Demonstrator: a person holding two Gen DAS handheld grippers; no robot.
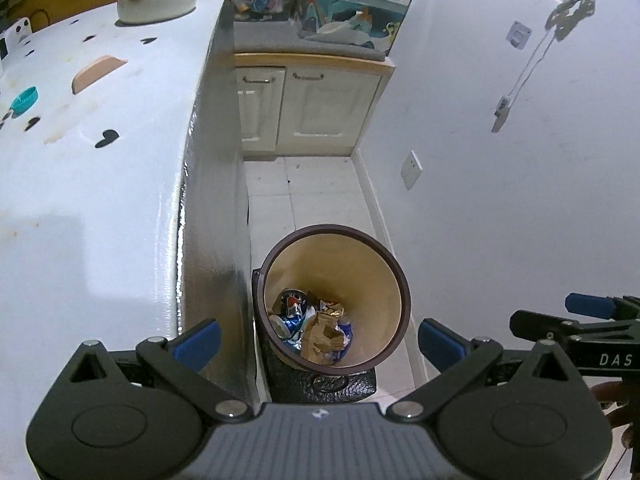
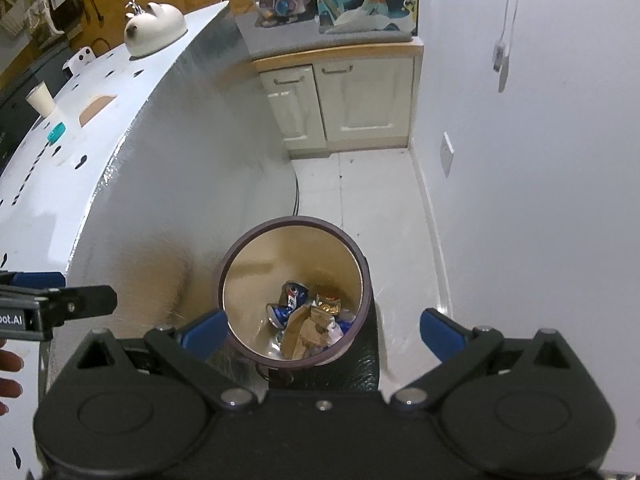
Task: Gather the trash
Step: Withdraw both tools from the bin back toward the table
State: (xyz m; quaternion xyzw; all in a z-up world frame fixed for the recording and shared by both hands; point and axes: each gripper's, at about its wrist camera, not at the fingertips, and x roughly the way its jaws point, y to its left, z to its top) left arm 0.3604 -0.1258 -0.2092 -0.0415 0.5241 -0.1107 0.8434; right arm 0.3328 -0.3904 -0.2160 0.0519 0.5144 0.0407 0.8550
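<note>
Both grippers hover over the trash bin (image 1: 336, 300), which stands on the tiled floor (image 1: 316, 188) between the white counter (image 1: 100, 160) and the wall (image 1: 520, 200).

Left gripper (image 1: 320, 340): jaws spread wide, nothing between the blue pads (image 1: 200, 340). Right gripper (image 2: 320, 334): likewise wide and empty.

Trash sits at the bottom of the bin, lower centre of both frames: a crushed blue can (image 1: 292, 306), crumpled brown paper (image 1: 322, 336) and a gold-foil wrapper (image 1: 332, 311).

Judgement: the drop looks done, and the step in hand is to pull back for the next item. To do it well, lift straight up so no finger clips the dark rim (image 1: 394, 276), and keep the two grippers apart, since they are near each other. The bin stands just beside the counter side, so swinging left calls for height first.

View differences:
- Left wrist: the right gripper shows at the lower right edge of the frame. The teal cap (image 1: 24, 99) and a tan wedge-shaped object (image 1: 96, 73) on the counter show large at left.
- Right wrist: a paper cup (image 2: 41, 98) stands upright at the upper left, absent from the left view; it may be a candidate for collection. The left gripper shows at the left edge, with fingertips of a hand (image 2: 10, 360) below it.
- Both show the cat-shaped ceramic dome (image 2: 154, 28) and the cream cabinet (image 2: 340, 104).
</note>
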